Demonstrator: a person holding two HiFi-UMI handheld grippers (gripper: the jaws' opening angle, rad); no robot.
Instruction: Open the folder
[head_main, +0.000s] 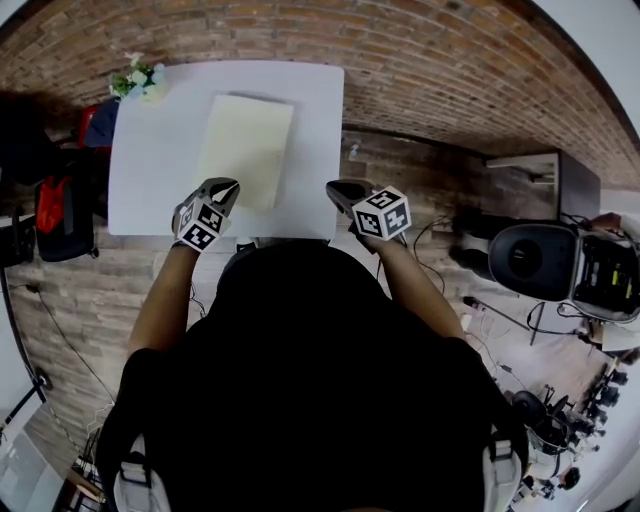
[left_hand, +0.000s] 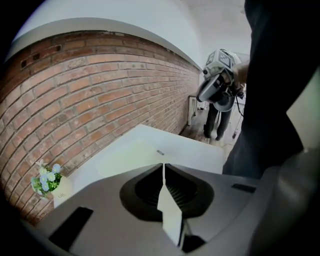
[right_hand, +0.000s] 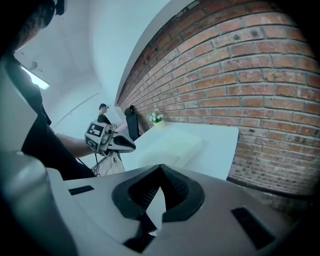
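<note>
A pale cream folder (head_main: 245, 148) lies flat and closed on the white table (head_main: 150, 170). In the left gripper view the folder (left_hand: 131, 156) lies just beyond the jaws; in the right gripper view the folder (right_hand: 167, 146) lies ahead. My left gripper (head_main: 224, 187) hovers at the folder's near left corner, jaws shut with nothing between them. My right gripper (head_main: 338, 190) is held near the table's right edge, beside the folder's near right corner, jaws meeting at the tips and empty. Each gripper shows in the other's view: the right gripper (left_hand: 214, 86) and the left gripper (right_hand: 120, 143).
A small pot of flowers (head_main: 138, 78) stands at the table's far left corner. A black bag and red items (head_main: 60, 205) sit left of the table. A black round device (head_main: 528, 260), cables and equipment lie on the floor at right. A person's legs (left_hand: 220, 122) stand in the distance.
</note>
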